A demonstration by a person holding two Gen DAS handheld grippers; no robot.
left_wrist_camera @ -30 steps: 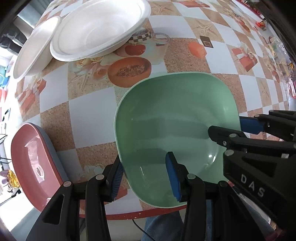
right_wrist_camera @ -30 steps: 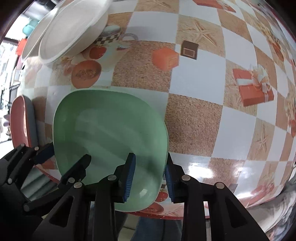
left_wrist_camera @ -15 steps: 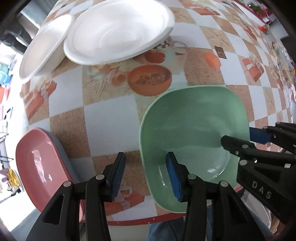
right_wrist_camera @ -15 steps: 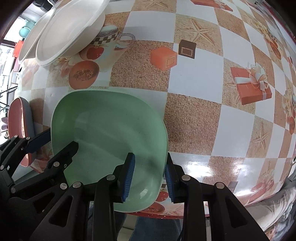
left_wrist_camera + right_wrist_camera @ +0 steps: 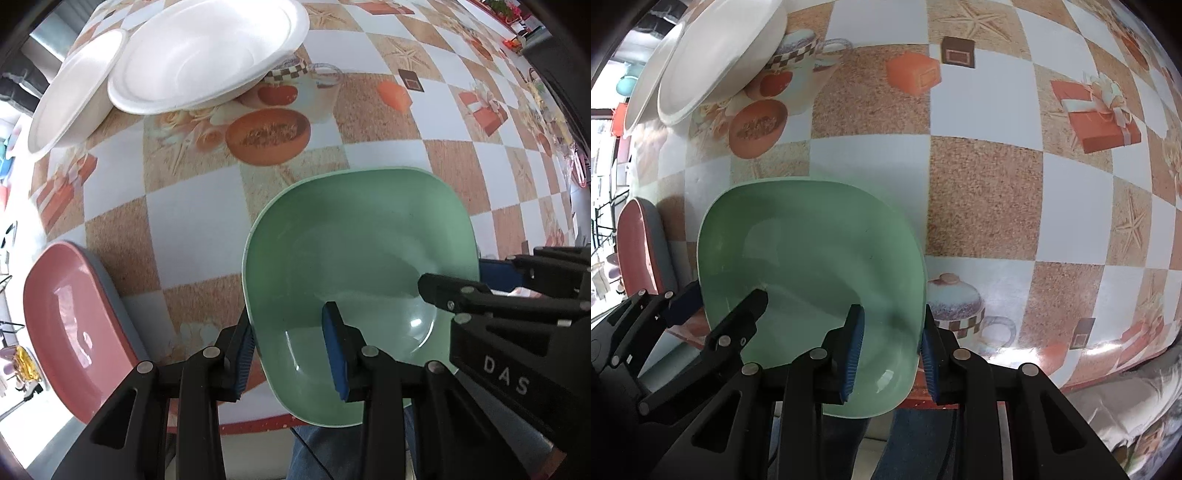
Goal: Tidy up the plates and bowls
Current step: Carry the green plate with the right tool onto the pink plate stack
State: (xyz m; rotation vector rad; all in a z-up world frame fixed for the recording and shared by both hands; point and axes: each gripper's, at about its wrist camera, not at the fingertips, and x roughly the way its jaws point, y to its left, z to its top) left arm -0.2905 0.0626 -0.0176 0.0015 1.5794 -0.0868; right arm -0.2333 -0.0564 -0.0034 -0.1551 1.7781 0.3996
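Green square bowl (image 5: 362, 273) at near table edge. Left gripper (image 5: 291, 343) back astride its left rim, pads apart, no squeeze; half second ago off rim. Right gripper (image 5: 890, 343) straddles right rim, still unclamped. Pink plate (image 5: 62, 325) left of bowl; white foam bowls (image 5: 207, 55) beyond. Two-handed lift likely.

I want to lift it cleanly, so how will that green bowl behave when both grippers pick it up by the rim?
The green bowl looks like rigid plastic, so it should hold its shape. Its glossy surface may slip between the fingers. With the left gripper and right gripper straddling opposite edges, it probably stays level and seems light.
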